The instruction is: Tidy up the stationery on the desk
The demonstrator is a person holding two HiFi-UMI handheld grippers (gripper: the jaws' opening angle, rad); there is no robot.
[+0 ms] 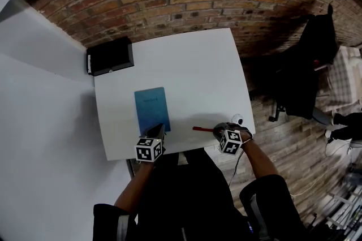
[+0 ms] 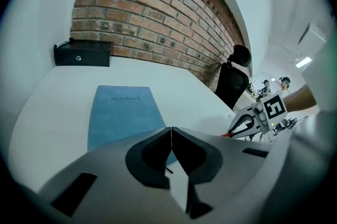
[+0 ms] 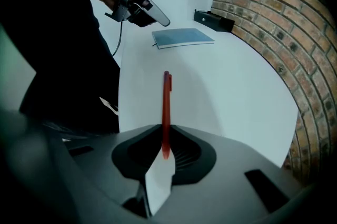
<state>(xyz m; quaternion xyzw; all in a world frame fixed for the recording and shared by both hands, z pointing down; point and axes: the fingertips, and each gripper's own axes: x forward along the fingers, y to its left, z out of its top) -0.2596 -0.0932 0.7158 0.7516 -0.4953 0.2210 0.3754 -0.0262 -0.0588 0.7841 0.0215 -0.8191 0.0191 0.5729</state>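
Note:
A red pen (image 1: pixel 202 129) lies along the white desk's (image 1: pixel 192 64) near edge. In the right gripper view the pen (image 3: pixel 166 104) runs straight out from between the jaws. My right gripper (image 3: pixel 164 145) is shut on its near end and points steeply down. A blue notebook (image 1: pixel 151 108) lies flat at the front left of the desk. My left gripper (image 1: pixel 159 132) hovers over the near edge of the notebook (image 2: pixel 124 112). Its jaws are shut with nothing between them.
A black box (image 1: pixel 110 56) stands at the desk's back left corner, against the brick wall. A small white round object (image 1: pixel 237 119) sits by the right front corner. A black office chair (image 1: pixel 308 70) stands on the wooden floor to the right.

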